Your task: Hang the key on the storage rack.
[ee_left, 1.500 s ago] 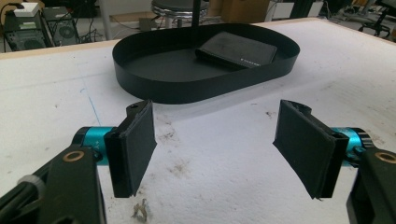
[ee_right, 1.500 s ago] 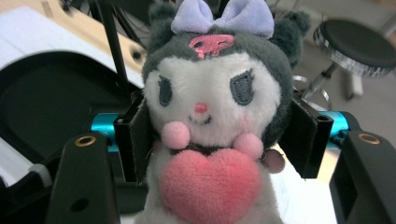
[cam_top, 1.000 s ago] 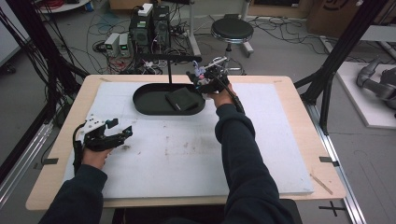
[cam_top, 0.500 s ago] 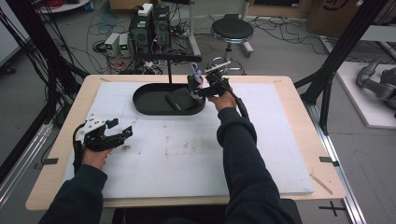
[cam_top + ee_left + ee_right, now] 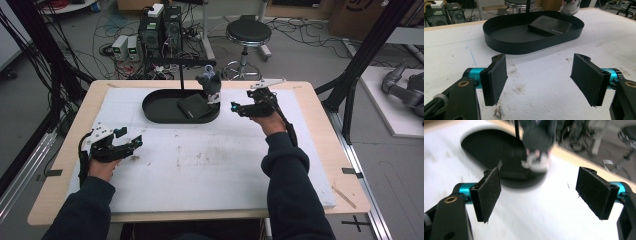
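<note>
Black oval tray (image 5: 159, 111) holding a flat dark wallet (image 5: 194, 106), grey plush toy (image 5: 210, 85) at its right rim, both grippers (image 5: 131, 143) (image 5: 235, 108) wide, empty.

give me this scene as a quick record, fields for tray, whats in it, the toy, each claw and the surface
tray: black oval tray, far middle of the table
tray contents: flat black wallet lying at its right end
toy: small grey plush figure upright at the tray's right rim
left claw: left claw open, holding nothing, low over the mat near the left edge
right claw: right claw open, holding nothing, just right of the toy and apart from it
surface: white mat, scuffed, on a wooden table
</note>
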The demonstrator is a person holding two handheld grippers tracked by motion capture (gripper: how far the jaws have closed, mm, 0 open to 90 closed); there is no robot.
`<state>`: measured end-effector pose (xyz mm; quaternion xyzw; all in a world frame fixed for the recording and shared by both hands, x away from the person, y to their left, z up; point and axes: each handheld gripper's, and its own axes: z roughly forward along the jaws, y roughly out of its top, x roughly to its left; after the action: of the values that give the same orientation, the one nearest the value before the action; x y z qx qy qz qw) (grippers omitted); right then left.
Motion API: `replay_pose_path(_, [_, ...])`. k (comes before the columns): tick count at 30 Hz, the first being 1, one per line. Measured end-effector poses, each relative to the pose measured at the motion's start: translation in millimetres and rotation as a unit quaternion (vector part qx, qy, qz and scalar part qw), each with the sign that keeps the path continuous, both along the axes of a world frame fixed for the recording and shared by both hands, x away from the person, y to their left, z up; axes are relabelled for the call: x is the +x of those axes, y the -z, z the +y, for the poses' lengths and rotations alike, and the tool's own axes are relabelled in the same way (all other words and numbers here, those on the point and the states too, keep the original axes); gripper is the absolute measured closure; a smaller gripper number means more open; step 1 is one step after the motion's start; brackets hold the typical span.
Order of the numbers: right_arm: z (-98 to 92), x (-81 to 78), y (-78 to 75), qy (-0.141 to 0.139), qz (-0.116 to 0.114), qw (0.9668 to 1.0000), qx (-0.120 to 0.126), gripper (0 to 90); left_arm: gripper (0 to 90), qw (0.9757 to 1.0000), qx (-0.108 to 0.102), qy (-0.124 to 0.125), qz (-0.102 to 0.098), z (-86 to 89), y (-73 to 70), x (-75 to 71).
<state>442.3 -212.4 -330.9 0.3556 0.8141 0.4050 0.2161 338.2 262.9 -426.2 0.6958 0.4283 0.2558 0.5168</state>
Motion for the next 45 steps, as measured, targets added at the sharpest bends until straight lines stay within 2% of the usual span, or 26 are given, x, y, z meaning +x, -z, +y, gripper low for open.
replay_pose_path(1, [-3.7,-4.8,-1.0,0.004,0.001,0.9999,-0.012,20.6,28.7,1.0000,0.001,0.002,0.000,-0.1,0.0,0.1])
replay_pose_path(4, [-15.7,-23.5,-0.6,-0.015,-0.045,0.9989,-0.006,20.6,28.7,1.0000,0.000,0.003,-0.002,-1.6,-0.1,0.0])
replay_pose_path(5, [-19.6,-30.2,-1.1,-0.010,-0.046,0.9988,-0.012,20.6,28.7,1.0000,0.000,0.003,-0.003,-1.8,0.0,0.0])
replay_pose_path(7, [-26.9,-40.1,0.1,-0.012,-0.056,0.9984,0.001,20.7,28.7,1.0000,-0.001,0.002,-0.003,-2.1,0.1,0.1])
replay_pose_path(10, [-36.7,-52.6,3.2,-0.004,-0.064,0.9979,0.000,20.7,28.7,1.0000,0.000,0.002,-0.003,-1.8,0.1,0.4])
replay_pose_path(14, [-48.2,-68.3,12.3,0.014,-0.068,0.9976,0.000,20.6,28.7,1.0000,-0.002,0.002,-0.004,-2.0,0.4,1.0])
replay_pose_path(21, [-66.2,-94.2,40.0,0.041,-0.055,0.9976,0.008,20.6,28.7,1.0000,0.001,-0.001,-0.005,-1.9,-0.2,0.1])
replay_pose_path(24, [-72.3,-100.2,49.0,0.049,-0.053,0.9974,0.009,20.6,28.7,1.0000,0.003,-0.001,-0.005,-2.9,-0.4,-0.4])
replay_pose_path(34, [-84.1,-104.8,59.5,0.066,-0.051,0.9965,-0.001,20.6,28.7,0.9999,0.003,-0.008,-0.008,-4.1,-0.1,1.5])
replay_pose_path(38, [-90.4,-103.5,61.0,0.077,-0.053,0.9956,0.001,20.6,28.7,0.9999,0.001,-0.009,-0.008,-2.4,-0.5,1.4])
replay_pose_path(45, [-87.1,-104.7,61.0,0.084,-0.056,0.9949,-0.002,20.7,28.7,0.9999,0.001,-0.001,-0.012,-3.7,-2.2,-1.3])
